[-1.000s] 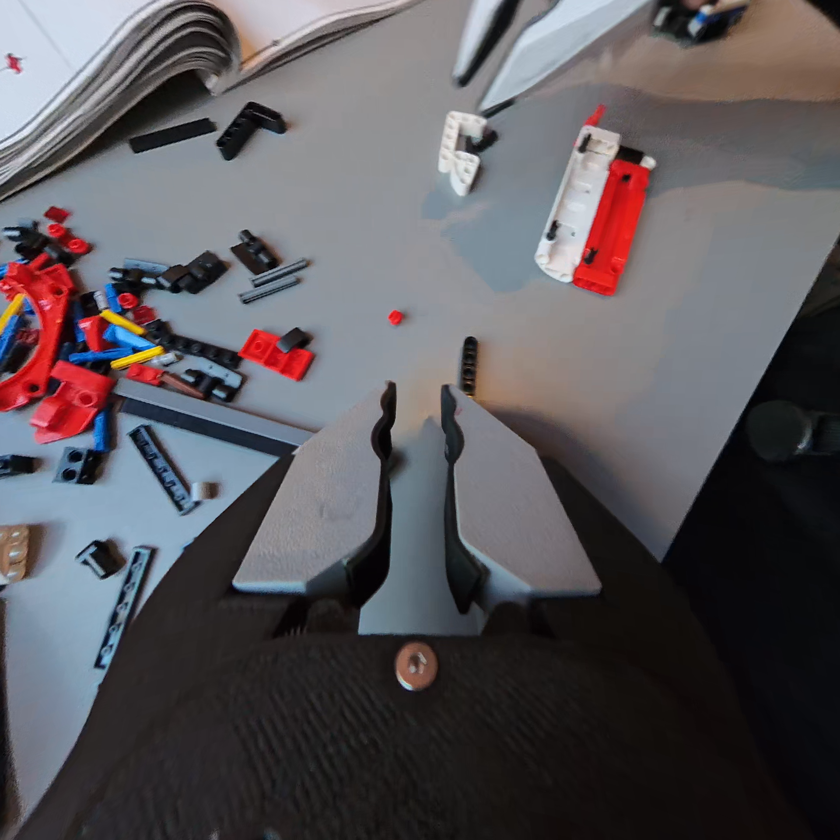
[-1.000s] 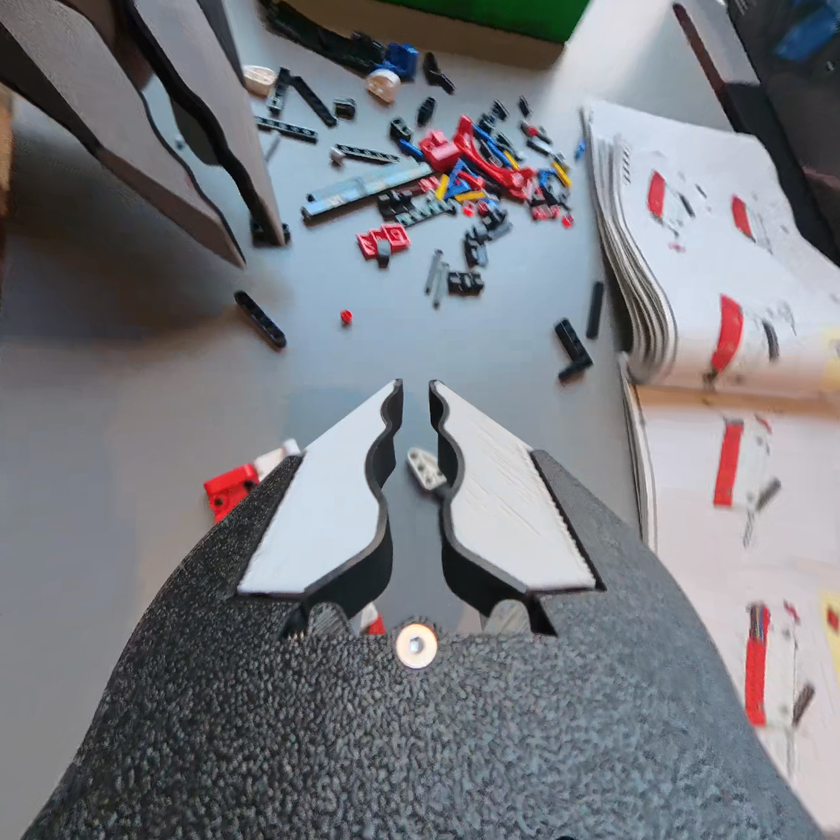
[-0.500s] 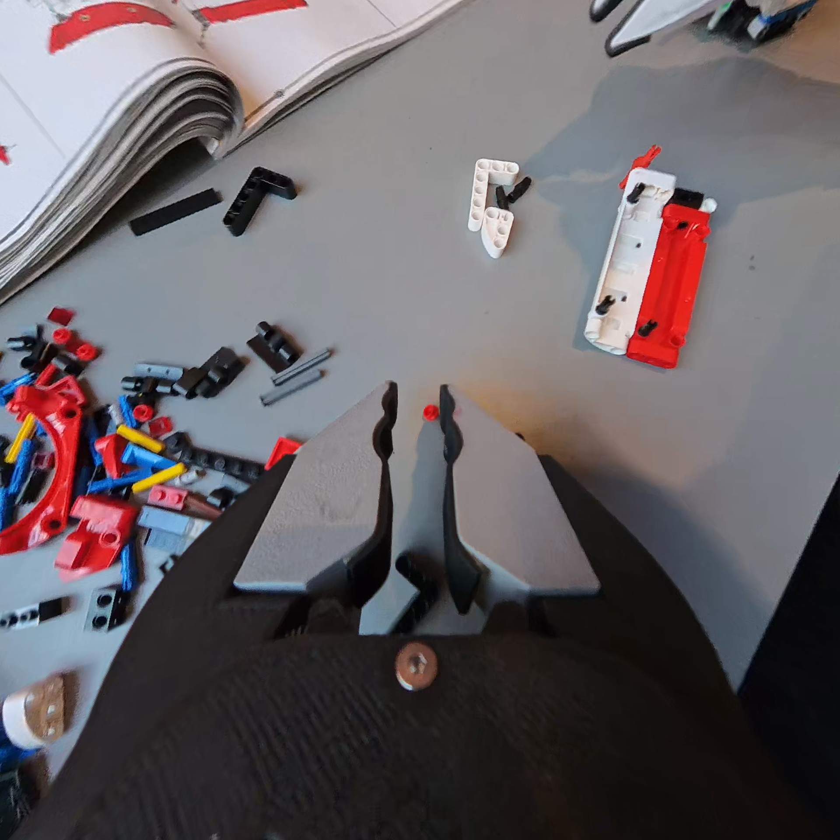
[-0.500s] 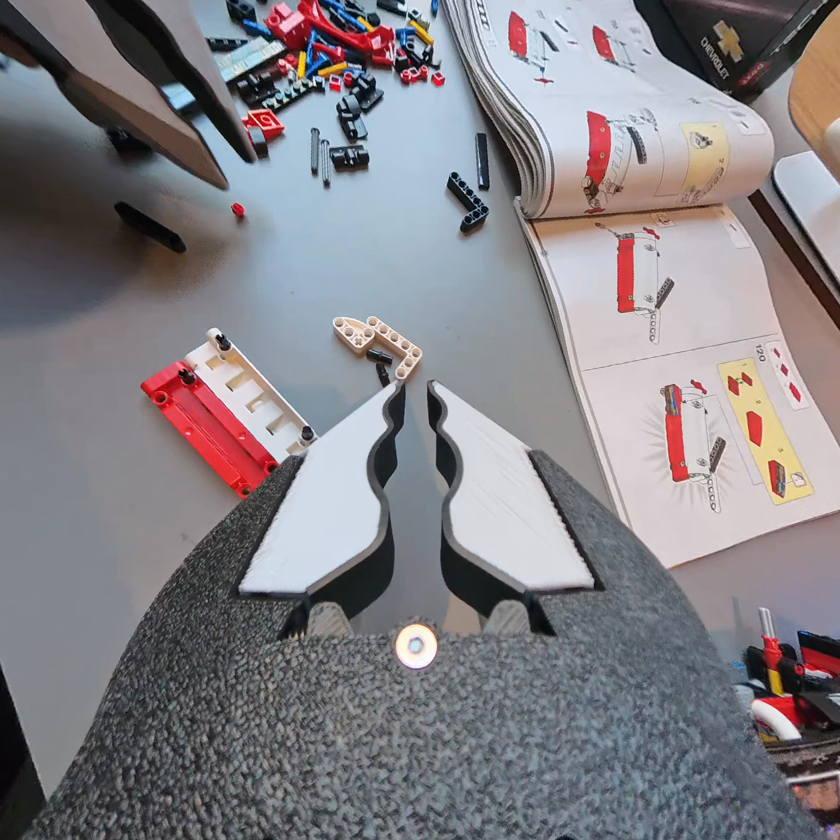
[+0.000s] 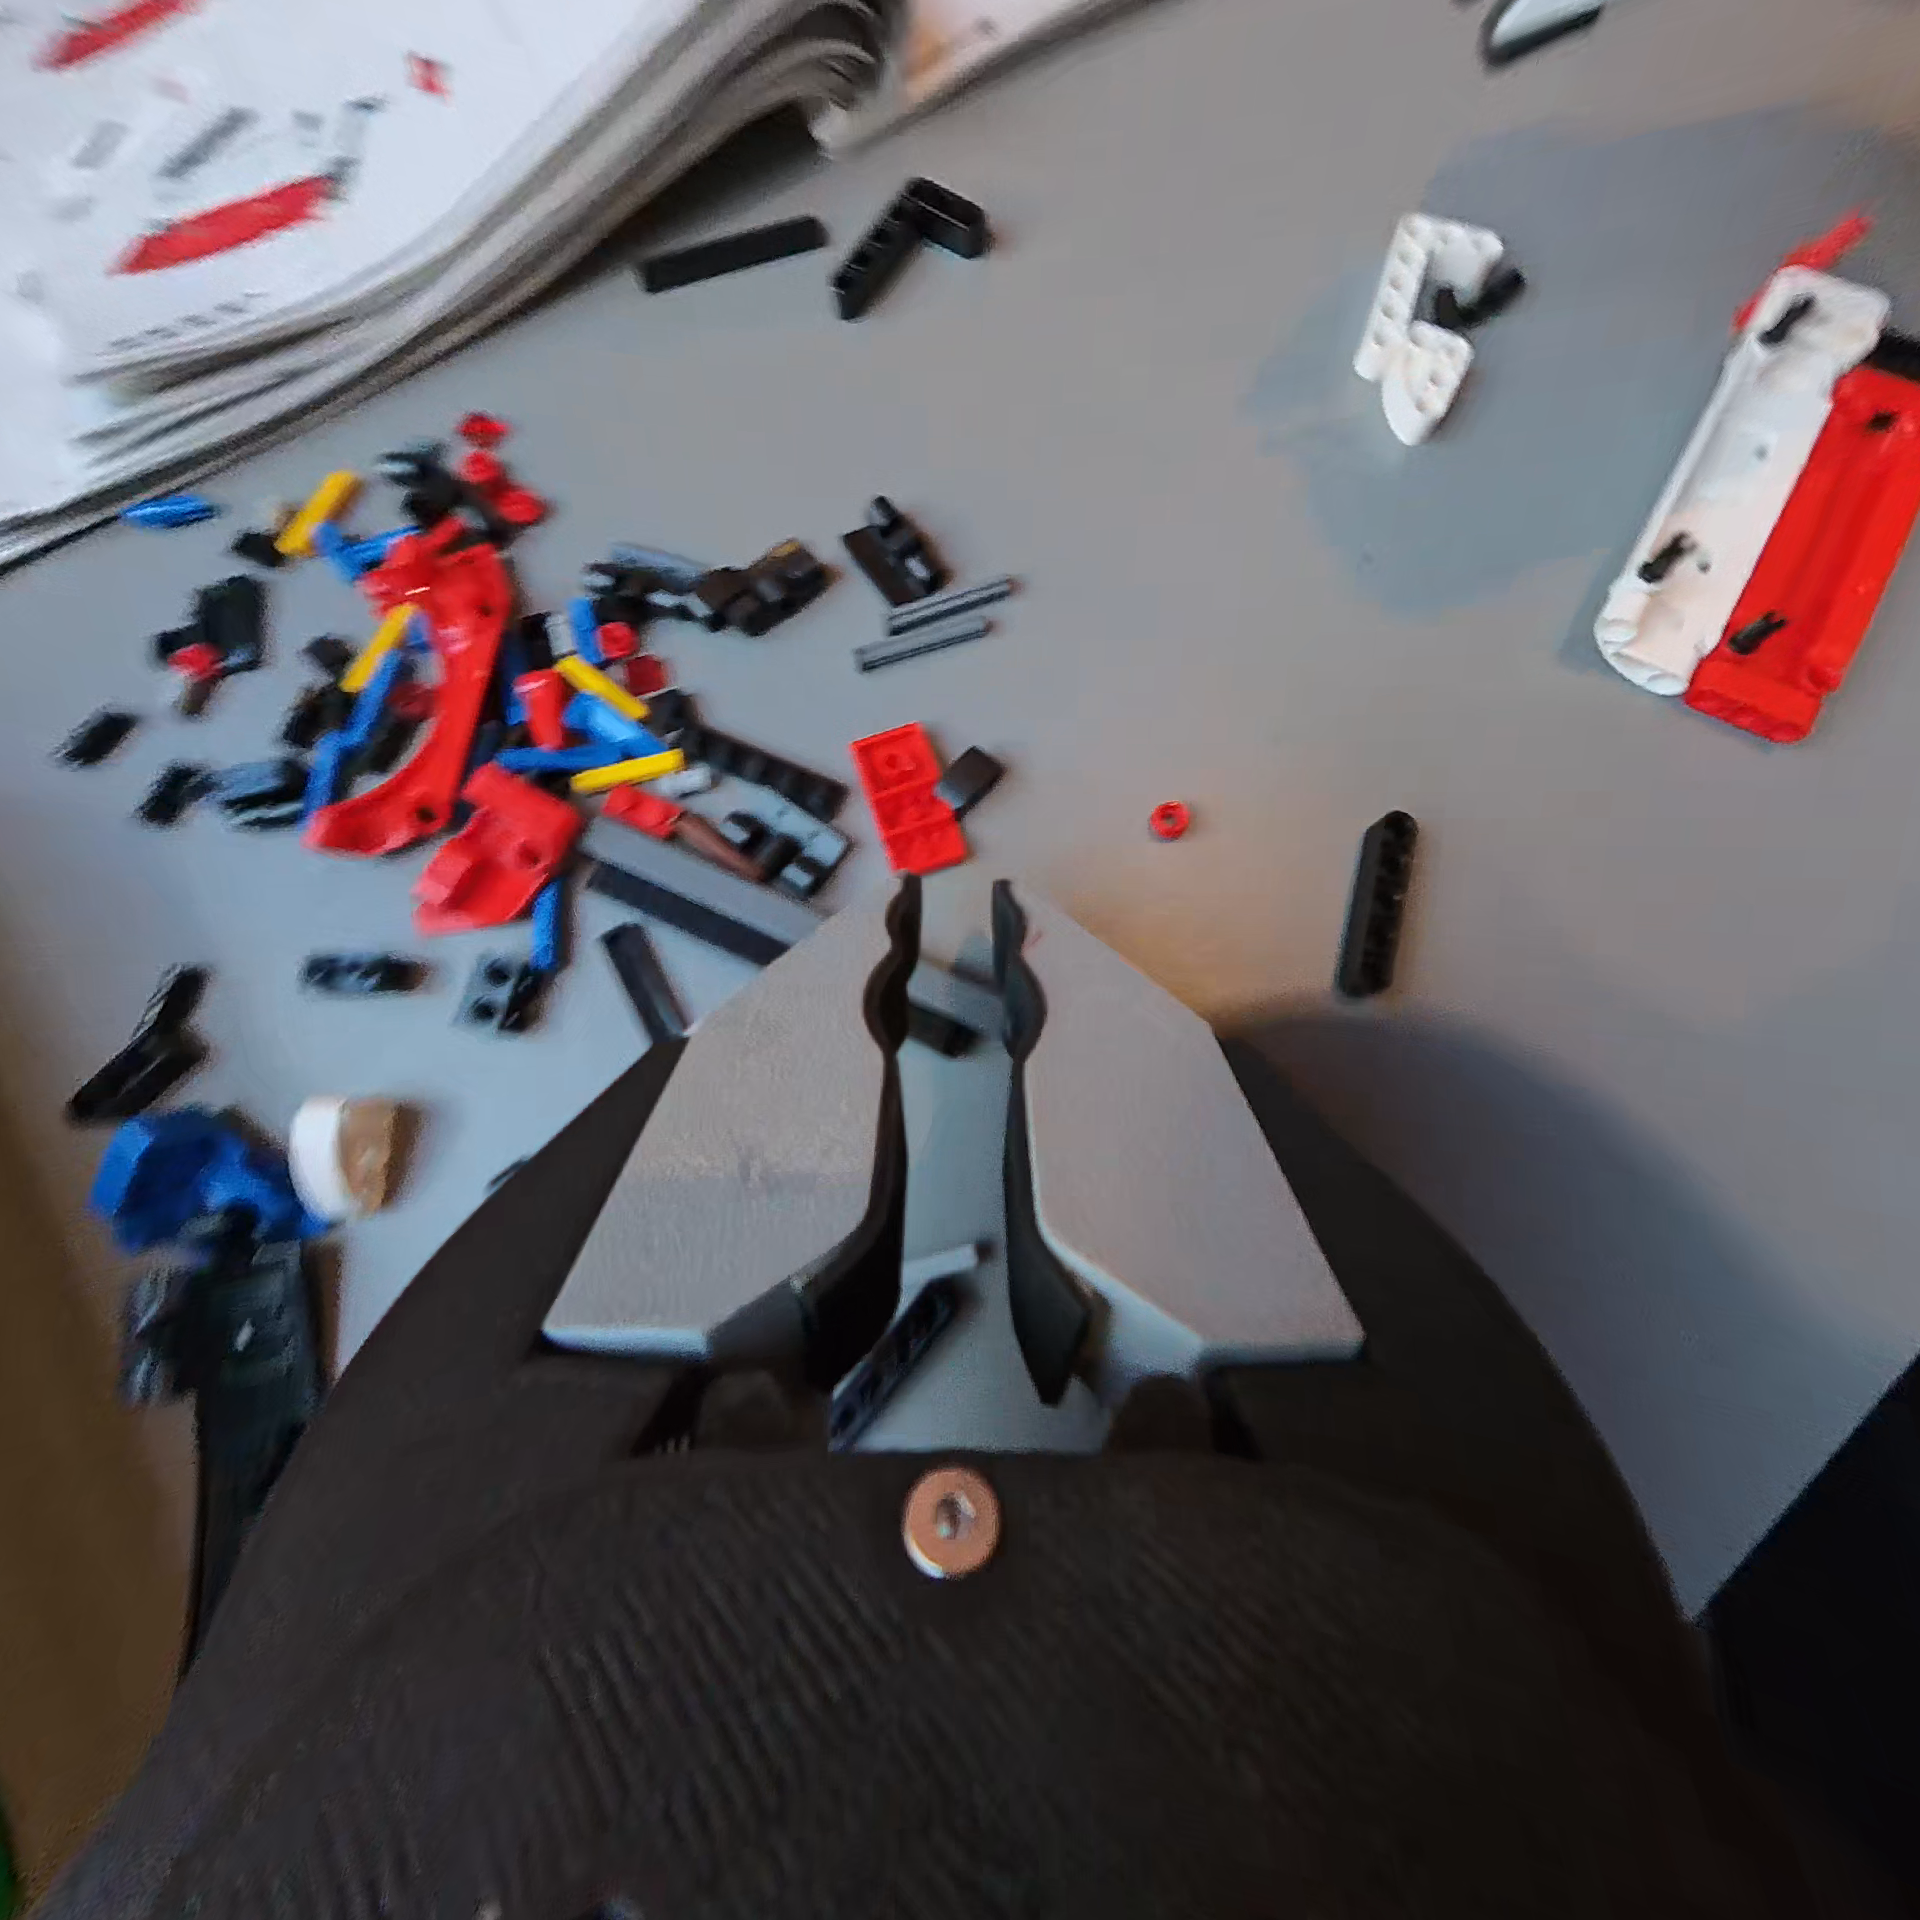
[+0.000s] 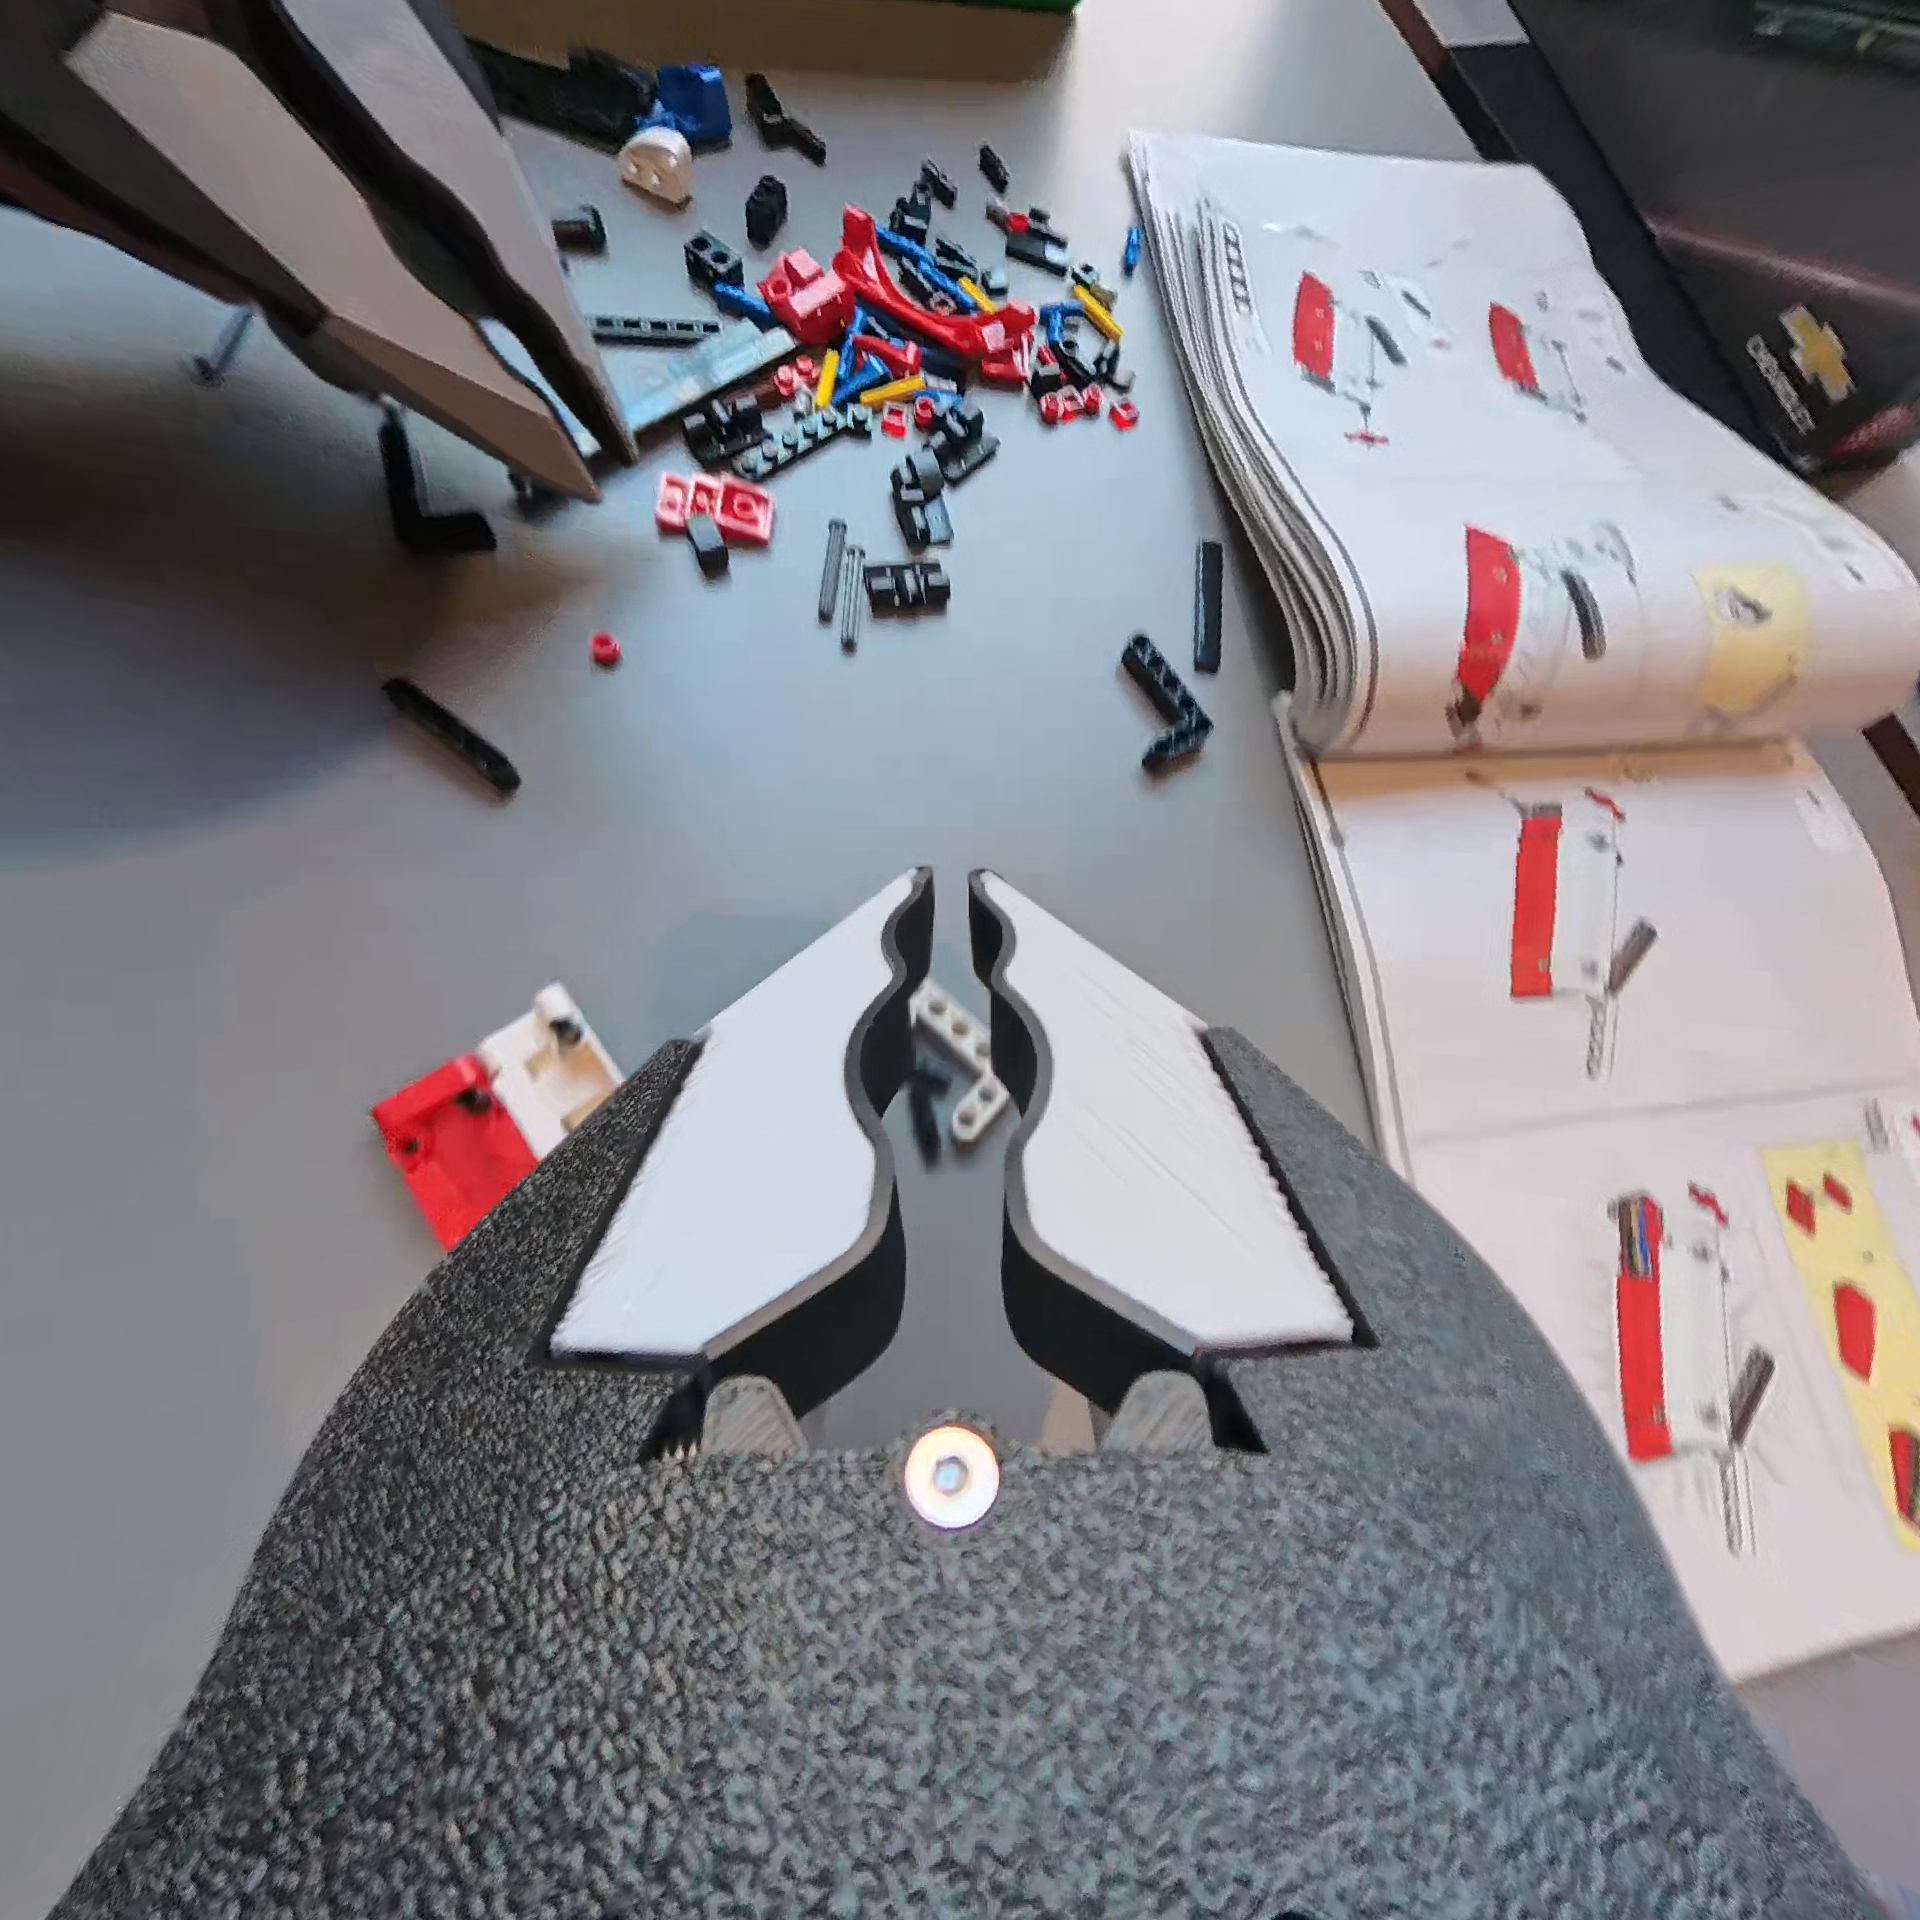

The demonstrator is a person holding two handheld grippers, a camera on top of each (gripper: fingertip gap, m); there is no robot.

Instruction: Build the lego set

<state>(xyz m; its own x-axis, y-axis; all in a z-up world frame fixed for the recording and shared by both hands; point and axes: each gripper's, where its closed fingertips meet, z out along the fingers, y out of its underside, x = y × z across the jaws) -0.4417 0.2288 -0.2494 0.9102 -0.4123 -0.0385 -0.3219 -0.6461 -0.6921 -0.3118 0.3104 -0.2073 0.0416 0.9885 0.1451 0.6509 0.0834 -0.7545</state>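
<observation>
Both claws hang slightly parted and empty, the right claw (image 6: 950,883) half hiding the white angled piece (image 6: 953,1039), the left claw (image 5: 956,896) view blurred.

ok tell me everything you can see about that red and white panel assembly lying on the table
The red and white panel assembly is two long plastic panels joined side by side, one white, one red, lying flat on the grey table with their ribbed undersides up. Small black pins stick up from both panels, and a small red piece juts from one end. It lies apart from the loose pile, near the white angled beam. In the right wrist view the right gripper hides part of it. Neither gripper touches it.
</observation>
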